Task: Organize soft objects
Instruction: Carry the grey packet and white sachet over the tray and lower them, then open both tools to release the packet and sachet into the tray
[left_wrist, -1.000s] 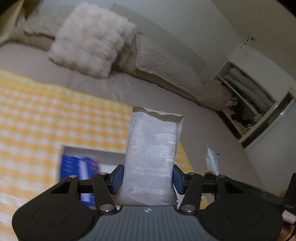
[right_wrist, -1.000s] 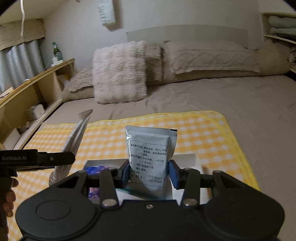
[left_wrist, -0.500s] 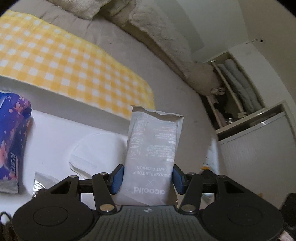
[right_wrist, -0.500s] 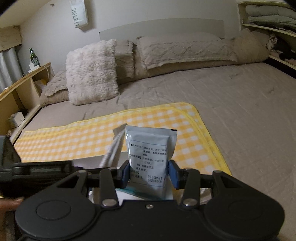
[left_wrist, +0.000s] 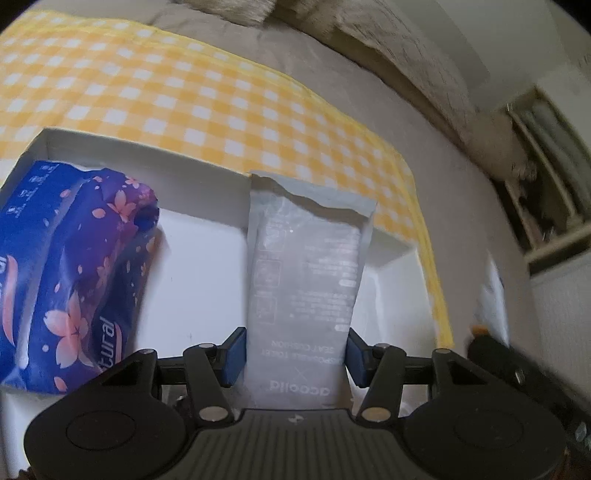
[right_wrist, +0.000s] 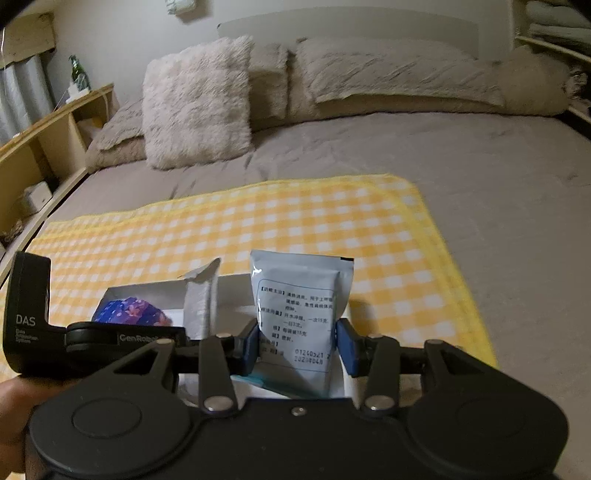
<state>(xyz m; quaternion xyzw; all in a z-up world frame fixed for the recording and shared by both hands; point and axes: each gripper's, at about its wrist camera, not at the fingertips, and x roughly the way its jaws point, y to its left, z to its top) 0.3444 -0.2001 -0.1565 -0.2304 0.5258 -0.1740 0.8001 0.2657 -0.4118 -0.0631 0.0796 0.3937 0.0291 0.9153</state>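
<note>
Left gripper (left_wrist: 295, 352) is clamping a grey packet (left_wrist: 306, 291), right gripper (right_wrist: 298, 345) a pouch (right_wrist: 299, 321); both are awaiting lowering into the white box (left_wrist: 207, 291).

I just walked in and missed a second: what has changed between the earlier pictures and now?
The left tool came down over the white box, carrying its grey packet. The right tool also eased lower. Both kept their packets clamped; the purple tissue pack stayed in the box.

Tissue pack (left_wrist: 74, 291) in box (left_wrist: 199, 273) on blanket (left_wrist: 192, 96)
</note>
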